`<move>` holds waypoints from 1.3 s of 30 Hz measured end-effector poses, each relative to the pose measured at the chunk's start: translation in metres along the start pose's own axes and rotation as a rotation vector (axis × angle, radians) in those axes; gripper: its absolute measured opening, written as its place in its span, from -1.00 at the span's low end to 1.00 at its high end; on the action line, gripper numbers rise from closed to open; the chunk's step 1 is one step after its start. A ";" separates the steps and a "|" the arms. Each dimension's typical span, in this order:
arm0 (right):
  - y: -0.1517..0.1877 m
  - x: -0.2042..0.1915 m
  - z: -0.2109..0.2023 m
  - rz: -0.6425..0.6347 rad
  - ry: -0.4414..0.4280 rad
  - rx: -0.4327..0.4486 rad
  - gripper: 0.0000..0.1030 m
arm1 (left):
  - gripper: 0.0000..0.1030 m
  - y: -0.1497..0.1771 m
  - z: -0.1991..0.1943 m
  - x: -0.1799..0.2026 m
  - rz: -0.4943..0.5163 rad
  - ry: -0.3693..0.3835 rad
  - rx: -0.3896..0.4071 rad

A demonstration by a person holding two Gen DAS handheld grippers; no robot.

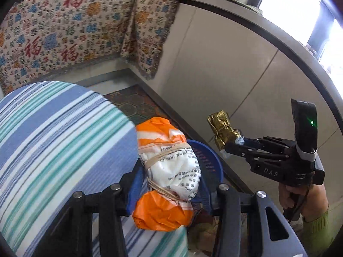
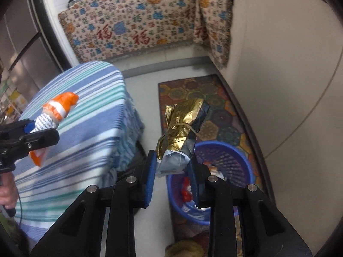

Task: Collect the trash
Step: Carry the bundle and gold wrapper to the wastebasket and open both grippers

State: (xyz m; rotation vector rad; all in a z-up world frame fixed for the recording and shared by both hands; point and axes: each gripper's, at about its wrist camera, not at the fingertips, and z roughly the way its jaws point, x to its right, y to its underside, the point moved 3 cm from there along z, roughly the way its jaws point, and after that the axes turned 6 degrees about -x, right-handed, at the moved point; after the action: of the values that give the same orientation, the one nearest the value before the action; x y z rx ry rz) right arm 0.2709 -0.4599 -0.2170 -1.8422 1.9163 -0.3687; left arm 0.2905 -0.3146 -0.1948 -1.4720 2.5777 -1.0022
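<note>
Orange-and-white plastic, crumpled into a printed bundle bound with rubber bands (image 1: 169,171), is sitting pinched between the blue pads of the left gripper (image 1: 171,184), whose jaws are standing partly closed on it. It is hanging in the air at the edge of the table under a blue, white and teal striped cloth (image 1: 55,141), with the rim of a blue perforated plastic basket (image 2: 227,162) showing just behind it. Beside it, the right gripper (image 2: 173,171) is squeezing the lower end of a crinkled gold foil packet tied with a thin band (image 2: 184,126), holding it upright above the basket, which already has scraps inside. The basket is resting on a dark floor mat with a hexagon pattern (image 2: 205,98) lying along a pale cabinet wall (image 1: 214,68). Farther back, a cream cloth printed with red characters and blue and orange motifs (image 2: 137,23) is draping over furniture.
</note>
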 end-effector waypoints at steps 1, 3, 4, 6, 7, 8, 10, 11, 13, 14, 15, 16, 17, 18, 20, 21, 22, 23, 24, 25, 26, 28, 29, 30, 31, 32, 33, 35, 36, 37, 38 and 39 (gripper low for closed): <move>0.004 0.014 0.001 0.016 0.009 -0.008 -0.45 | -0.08 -0.005 0.014 0.014 0.014 0.014 -0.016; 0.013 0.037 0.003 0.039 0.021 -0.026 -0.45 | -0.08 -0.009 0.039 0.034 0.038 0.032 -0.044; 0.016 0.048 0.004 0.051 0.017 -0.033 -0.45 | -0.08 -0.011 0.054 0.044 0.046 0.044 -0.061; 0.022 0.067 0.009 0.078 0.009 -0.048 -0.45 | -0.08 -0.014 0.080 0.057 0.054 0.062 -0.093; 0.025 0.076 0.011 0.089 0.009 -0.056 -0.45 | -0.08 -0.016 0.092 0.064 0.061 0.067 -0.107; 0.026 0.083 0.014 0.095 0.010 -0.061 -0.45 | -0.08 -0.016 0.104 0.070 0.069 0.069 -0.119; 0.029 0.094 0.019 0.099 0.014 -0.069 -0.45 | -0.08 -0.019 0.127 0.078 0.082 0.073 -0.147; 0.030 0.099 0.022 0.101 0.016 -0.072 -0.44 | -0.08 -0.020 0.136 0.081 0.089 0.078 -0.159; 0.032 0.107 0.027 0.108 0.018 -0.080 -0.44 | -0.08 -0.022 0.150 0.086 0.105 0.079 -0.176; 0.035 0.109 0.027 0.110 0.021 -0.084 -0.44 | -0.08 -0.021 0.155 0.086 0.110 0.081 -0.181; 0.037 0.113 0.030 0.109 0.023 -0.088 -0.44 | -0.08 -0.022 0.161 0.087 0.113 0.083 -0.187; 0.037 0.117 0.033 0.109 0.025 -0.092 -0.44 | -0.08 -0.022 0.167 0.087 0.113 0.085 -0.193; 0.038 0.121 0.035 0.113 0.024 -0.093 -0.43 | -0.07 -0.022 0.170 0.088 0.112 0.086 -0.197; 0.038 0.123 0.037 0.114 0.023 -0.094 -0.42 | -0.07 -0.023 0.173 0.087 0.110 0.087 -0.199; 0.038 0.126 0.041 0.107 0.025 -0.092 -0.41 | -0.05 -0.021 0.178 0.088 0.107 0.081 -0.203; 0.037 0.126 0.044 0.102 0.028 -0.092 -0.40 | -0.04 -0.023 0.181 0.087 0.103 0.077 -0.204; 0.036 0.126 0.045 0.098 0.030 -0.092 -0.39 | -0.03 -0.024 0.184 0.086 0.101 0.074 -0.205; 0.036 0.126 0.047 0.095 0.030 -0.092 -0.35 | 0.00 -0.024 0.185 0.085 0.099 0.077 -0.207; 0.038 0.126 0.048 0.091 0.029 -0.090 -0.25 | 0.08 -0.025 0.186 0.084 0.098 0.082 -0.206; 0.039 0.127 0.050 0.087 0.029 -0.087 -0.20 | 0.13 -0.026 0.186 0.083 0.096 0.085 -0.203; 0.040 0.125 0.052 0.082 0.028 -0.095 -0.16 | 0.20 -0.027 0.187 0.082 0.093 0.087 -0.201; 0.041 0.125 0.055 0.070 0.040 -0.095 0.03 | 0.21 -0.030 0.190 0.080 0.089 0.096 -0.200; 0.042 0.126 0.055 0.069 0.043 -0.094 0.13 | 0.21 -0.032 0.190 0.080 0.087 0.097 -0.200; 0.043 0.127 0.056 0.071 0.044 -0.094 0.17 | 0.21 -0.033 0.189 0.080 0.084 0.098 -0.198; 0.043 0.128 0.055 0.074 0.048 -0.096 0.18 | 0.21 -0.033 0.187 0.080 0.082 0.099 -0.194; 0.043 0.129 0.054 0.077 0.053 -0.095 0.24 | 0.21 -0.033 0.184 0.080 0.081 0.097 -0.188; 0.043 0.129 0.051 0.081 0.057 -0.088 0.33 | 0.21 -0.034 0.182 0.081 0.079 0.090 -0.182; 0.042 0.131 0.044 0.095 0.064 -0.073 0.49 | 0.21 -0.033 0.172 0.084 0.077 0.067 -0.164; 0.041 0.132 0.038 0.106 0.065 -0.062 0.63 | 0.21 -0.032 0.167 0.086 0.079 0.053 -0.159; 0.042 0.132 0.032 0.119 0.066 -0.053 0.72 | 0.21 -0.030 0.160 0.089 0.082 0.038 -0.152; 0.042 0.133 0.025 0.135 0.072 -0.045 0.88 | 0.26 -0.028 0.151 0.091 0.088 0.026 -0.145; 0.043 0.133 0.015 0.153 0.081 -0.034 0.97 | 0.36 -0.026 0.143 0.094 0.095 0.018 -0.134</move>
State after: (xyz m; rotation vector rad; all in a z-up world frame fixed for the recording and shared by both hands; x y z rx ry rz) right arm 0.2404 -0.5864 -0.2696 -1.7114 2.1155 -0.3670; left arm 0.3026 -0.4713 -0.2672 -1.3563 2.7474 -0.8522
